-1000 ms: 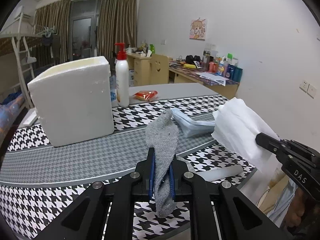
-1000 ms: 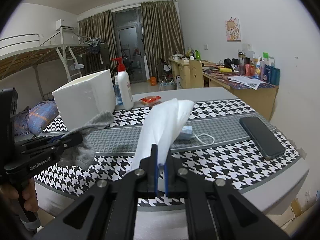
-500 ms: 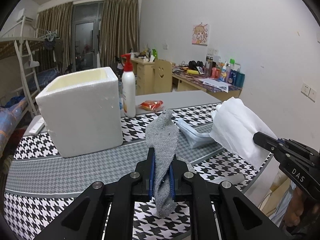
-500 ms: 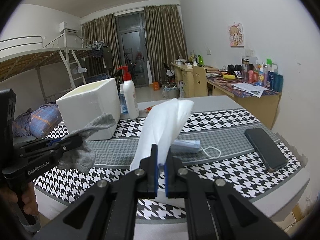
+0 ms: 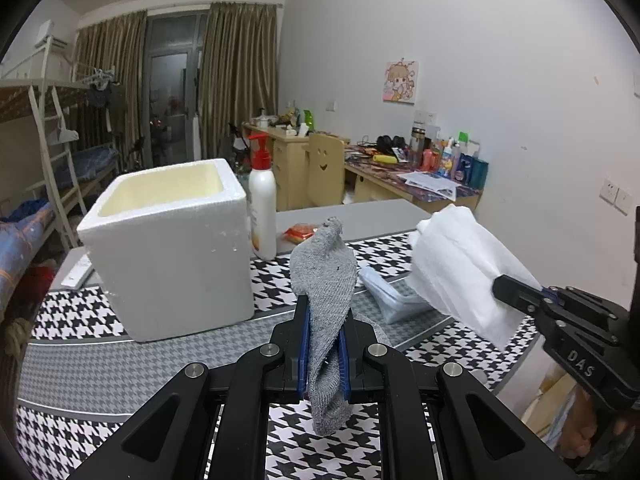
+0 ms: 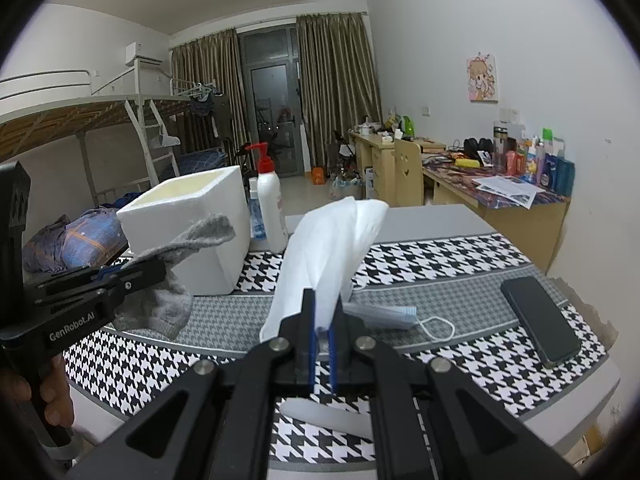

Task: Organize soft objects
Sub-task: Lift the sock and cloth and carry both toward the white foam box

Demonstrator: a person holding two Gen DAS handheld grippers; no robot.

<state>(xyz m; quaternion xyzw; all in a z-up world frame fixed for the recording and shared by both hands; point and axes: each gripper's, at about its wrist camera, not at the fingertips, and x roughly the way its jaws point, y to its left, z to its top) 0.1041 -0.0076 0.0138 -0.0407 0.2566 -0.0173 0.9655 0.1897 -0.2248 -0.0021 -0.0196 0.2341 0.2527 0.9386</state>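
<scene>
Clamping the limp grey knitted sock in your left jaws and white folded tissue in your right, you have the open white foam box upper left, nearer your left hand.

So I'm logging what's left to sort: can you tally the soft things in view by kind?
Grey sock, held in the left claw: 1
White cloth, held in the right claw: 1
Face mask, lying on the table: 1
Total: 3
</scene>
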